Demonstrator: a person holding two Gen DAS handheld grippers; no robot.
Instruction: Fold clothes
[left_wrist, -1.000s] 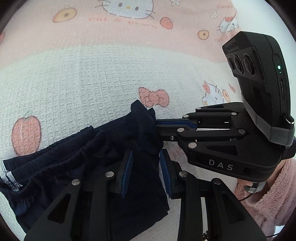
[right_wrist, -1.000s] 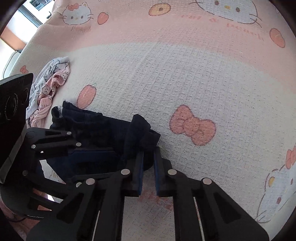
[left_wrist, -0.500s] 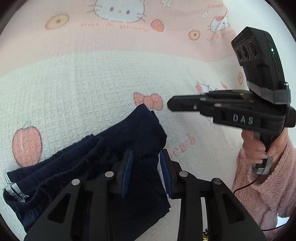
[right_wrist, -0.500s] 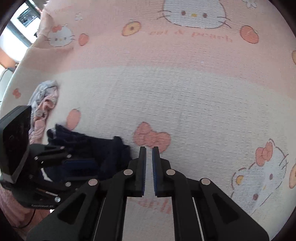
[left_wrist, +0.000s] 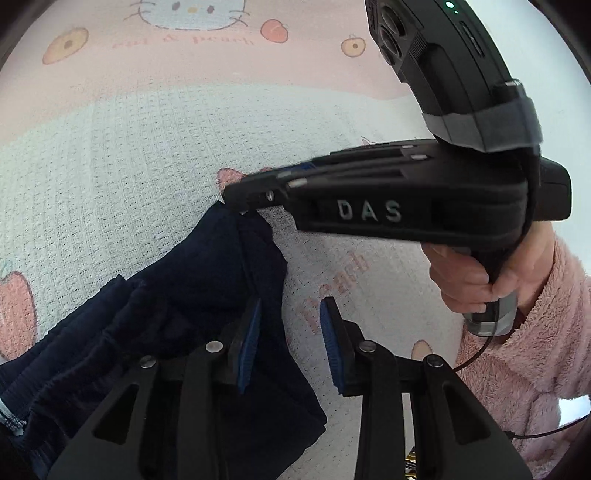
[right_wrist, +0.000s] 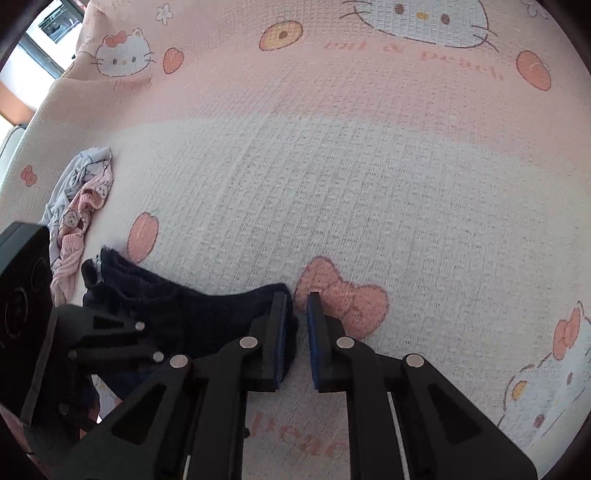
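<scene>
The left gripper (left_wrist: 290, 345) points forward over the bed, its blue-padded jaws parted by a clear gap with nothing between them. Its left finger overlaps the right edge of the dark navy knit garment with a gathered waistband (left_wrist: 177, 332); its right finger stands over bare blanket.

The right gripper (right_wrist: 295, 338) comes in from 3 o'clock in the left wrist view, level and side-on, held in the person's right hand (left_wrist: 476, 273) in a fluffy pink sleeve (left_wrist: 528, 354). Its tip sits at the garment's top corner. In its own view the jaws stand a narrow slot apart; the left pad lies against the navy cloth's edge and the right pad over the pink bow print (right_wrist: 343, 295). Whether any cloth is caught between them I cannot tell.

The garment lies bunched on the white and pink waffle-weave cartoon-cat blanket (right_wrist: 332, 166), running from 8 o'clock up to the centre in the left wrist view, with its waistband end at the lower left. Its right edge is free, with bare blanket beyond from 12 to 4 o'clock. In the right wrist view, a crumpled pale blue and pink printed garment (right_wrist: 79, 206) lies at 9 o'clock, just beyond the navy one, near the bed's left edge.
</scene>
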